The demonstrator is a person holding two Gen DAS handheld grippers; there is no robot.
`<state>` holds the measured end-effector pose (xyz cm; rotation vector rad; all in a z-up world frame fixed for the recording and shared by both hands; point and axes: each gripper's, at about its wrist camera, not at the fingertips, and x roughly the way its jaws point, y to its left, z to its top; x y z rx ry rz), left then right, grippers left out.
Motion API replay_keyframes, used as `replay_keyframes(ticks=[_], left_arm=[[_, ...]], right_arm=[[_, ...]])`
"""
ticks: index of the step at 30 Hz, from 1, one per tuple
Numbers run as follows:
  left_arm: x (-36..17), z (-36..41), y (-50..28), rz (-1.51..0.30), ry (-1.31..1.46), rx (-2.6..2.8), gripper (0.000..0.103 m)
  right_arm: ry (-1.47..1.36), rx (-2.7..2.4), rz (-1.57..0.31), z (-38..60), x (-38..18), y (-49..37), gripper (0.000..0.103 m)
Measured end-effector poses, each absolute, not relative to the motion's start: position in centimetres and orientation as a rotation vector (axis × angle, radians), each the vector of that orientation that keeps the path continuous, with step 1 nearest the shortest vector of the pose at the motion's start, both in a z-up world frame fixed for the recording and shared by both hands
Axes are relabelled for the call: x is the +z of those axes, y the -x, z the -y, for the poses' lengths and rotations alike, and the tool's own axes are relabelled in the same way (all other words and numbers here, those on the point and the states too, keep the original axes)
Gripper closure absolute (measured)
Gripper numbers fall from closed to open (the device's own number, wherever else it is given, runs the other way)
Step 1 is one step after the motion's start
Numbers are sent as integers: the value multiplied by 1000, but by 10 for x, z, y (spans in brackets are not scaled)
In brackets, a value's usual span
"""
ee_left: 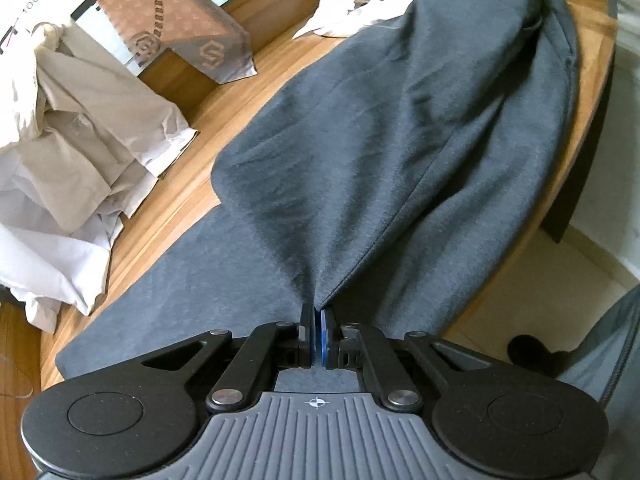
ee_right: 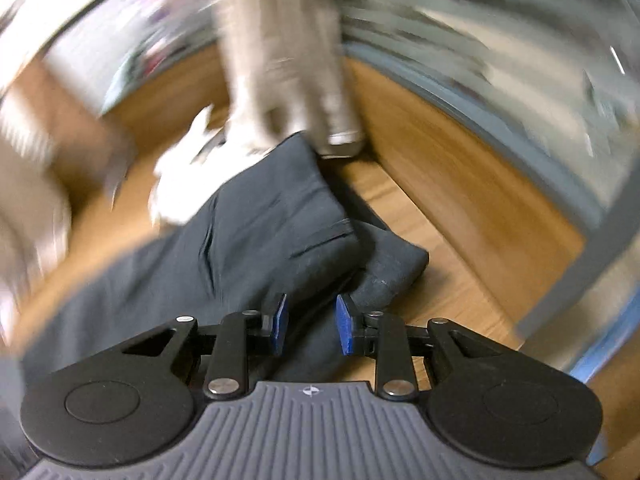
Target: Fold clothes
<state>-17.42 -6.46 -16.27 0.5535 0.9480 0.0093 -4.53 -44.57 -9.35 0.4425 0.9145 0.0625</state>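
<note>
Both grippers work on one dark grey garment (ee_left: pixel 380 152) spread along a wooden table (ee_left: pixel 256 60). In the left wrist view the left gripper (ee_left: pixel 317 334) has its jaws pressed together on a pinch of the grey cloth, and folds fan out from that pinch across the fabric. From there the garment runs away up the table, one layer folded over another, with its far end bunched near the table's far edge. In the right wrist view, which is heavily blurred, the right gripper (ee_right: pixel 311 328) has its blue pads (ee_right: pixel 346 330) standing apart, with the grey cloth lying below the gap and neither pad pressing on it. Ahead of these fingers the garment forms a thick folded bundle with a rolled end lying on the wood.

White cloth (ee_left: pixel 352 8) lies crumpled beside the garment's far end. To the left in the left wrist view, a heap of beige and white shirts (ee_left: pixel 80 152) sits on the table, well apart from the grey cloth. Behind the heap stands a brown patterned box (ee_left: pixel 176 28).
</note>
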Motion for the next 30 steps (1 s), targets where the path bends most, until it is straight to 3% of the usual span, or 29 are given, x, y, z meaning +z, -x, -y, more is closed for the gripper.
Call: replay_keyframes(ticks=[9, 10, 11, 14, 18, 25, 30], left_arm=[[-159, 66, 176, -936, -493, 66, 98], [-158, 66, 176, -934, -484, 70, 98], [-157, 65, 175, -932, -475, 75, 98], [-149, 65, 179, -883, -481, 96, 99], [-134, 65, 183, -803, -489, 126, 99], [-56, 65, 190, -605, -486, 170, 100], [-41, 70, 207, -626, -522, 88, 99]], right_arm=[[-814, -78, -966, 460, -137, 15, 59], [-814, -79, -965, 459, -140, 11, 61], [-809, -79, -958, 458, -141, 9, 71], [-770, -79, -931, 455, -138, 6, 87], [-665, -70, -875, 448, -116, 6, 90], [-528, 22, -728, 436, -42, -4, 91], [-481, 43, -743, 447, -24, -1, 91]])
